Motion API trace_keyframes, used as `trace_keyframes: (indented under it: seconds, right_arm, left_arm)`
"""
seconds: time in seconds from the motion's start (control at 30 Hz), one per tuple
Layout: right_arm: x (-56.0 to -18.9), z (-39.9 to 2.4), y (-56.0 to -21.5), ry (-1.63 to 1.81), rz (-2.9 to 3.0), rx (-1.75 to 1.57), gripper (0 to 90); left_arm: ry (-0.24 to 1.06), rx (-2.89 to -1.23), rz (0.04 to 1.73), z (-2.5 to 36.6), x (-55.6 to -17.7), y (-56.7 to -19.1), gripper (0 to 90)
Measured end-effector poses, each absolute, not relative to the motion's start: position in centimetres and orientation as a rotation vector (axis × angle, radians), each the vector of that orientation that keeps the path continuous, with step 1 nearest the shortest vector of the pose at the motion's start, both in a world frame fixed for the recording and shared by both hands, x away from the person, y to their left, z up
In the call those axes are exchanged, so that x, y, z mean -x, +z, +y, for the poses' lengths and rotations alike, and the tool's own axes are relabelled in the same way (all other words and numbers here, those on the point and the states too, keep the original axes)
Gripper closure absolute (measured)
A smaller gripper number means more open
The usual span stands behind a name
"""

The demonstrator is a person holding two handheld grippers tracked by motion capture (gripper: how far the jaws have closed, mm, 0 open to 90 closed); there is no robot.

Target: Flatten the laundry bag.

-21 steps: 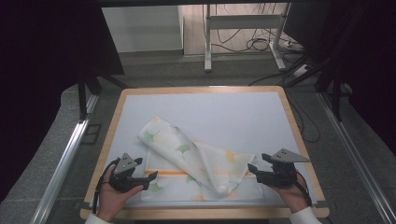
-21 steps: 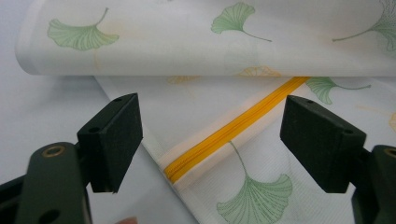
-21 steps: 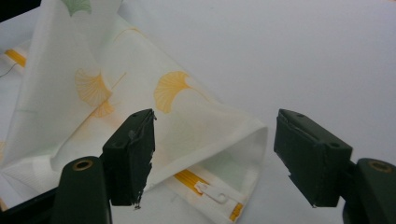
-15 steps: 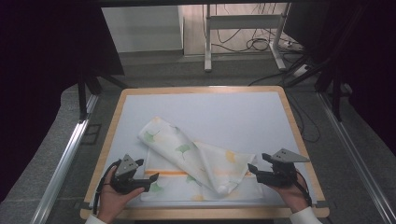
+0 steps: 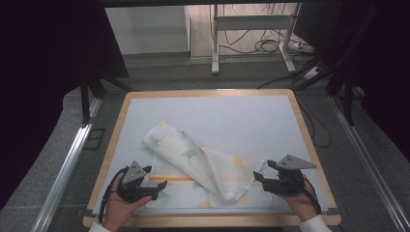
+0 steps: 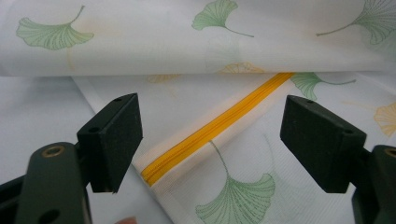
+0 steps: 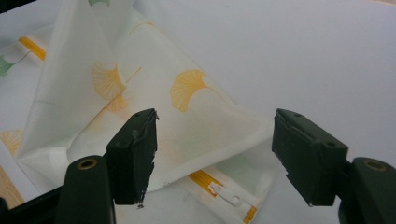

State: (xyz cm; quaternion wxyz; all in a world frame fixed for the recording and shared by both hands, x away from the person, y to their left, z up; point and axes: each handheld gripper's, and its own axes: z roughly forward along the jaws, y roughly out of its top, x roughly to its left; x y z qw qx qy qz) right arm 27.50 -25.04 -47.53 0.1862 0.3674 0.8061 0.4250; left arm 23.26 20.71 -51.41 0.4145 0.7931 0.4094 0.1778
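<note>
**Both claws open at the cloth's near corners**

I see the white fabric cover printed with green and yellow ginkgo leaves (image 5: 193,166) lying rumpled on the pale table mat (image 5: 241,116), one flap folded over its middle. My left gripper (image 5: 157,186) sits at the cover's near left corner, jaws apart — the yellow zipper (image 6: 210,133) runs between them, untouched. My right gripper (image 5: 258,180) waits at the near right corner, jaws also spread wide; the folded flap's point and the white zipper pull (image 7: 229,196) lie between them, not pinched.
</note>
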Motion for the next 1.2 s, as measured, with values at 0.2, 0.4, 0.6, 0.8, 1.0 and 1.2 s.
trace_keyframes:
  seconds: [0.2, 0.4, 0.6, 0.8, 1.0, 1.2]
  right_arm:
    - [-27.3, -24.7, -47.2, 1.200, 2.285, -1.012, 33.2]
    - [-27.1, -23.9, -46.7, 1.198, 2.307, -0.977, 34.6]
    - [-27.1, -22.0, -46.2, 1.211, 2.345, -0.928, 35.2]
    - [-27.5, -19.6, -46.0, 1.212, 2.393, -0.866, 35.1]
    - [-28.0, -17.7, -45.6, 1.262, 2.426, -0.837, 35.1]
    - [-28.1, -15.6, -45.4, 1.261, 2.469, -0.776, 34.5]
  left_arm:
    - [0.432, -1.999, 1.028, 20.3, -23.6, -51.5, 20.6]
    - [0.417, -2.018, 1.029, 20.0, -23.9, -51.8, 20.1]
    - [0.410, -2.031, 1.027, 19.9, -23.9, -52.0, 20.1]
    - [0.409, -2.047, 1.025, 19.5, -24.0, -52.1, 19.8]
    - [0.407, -2.060, 1.032, 19.4, -24.4, -52.3, 19.8]
    - [0.406, -2.065, 1.036, 19.4, -24.5, -52.4, 19.7]
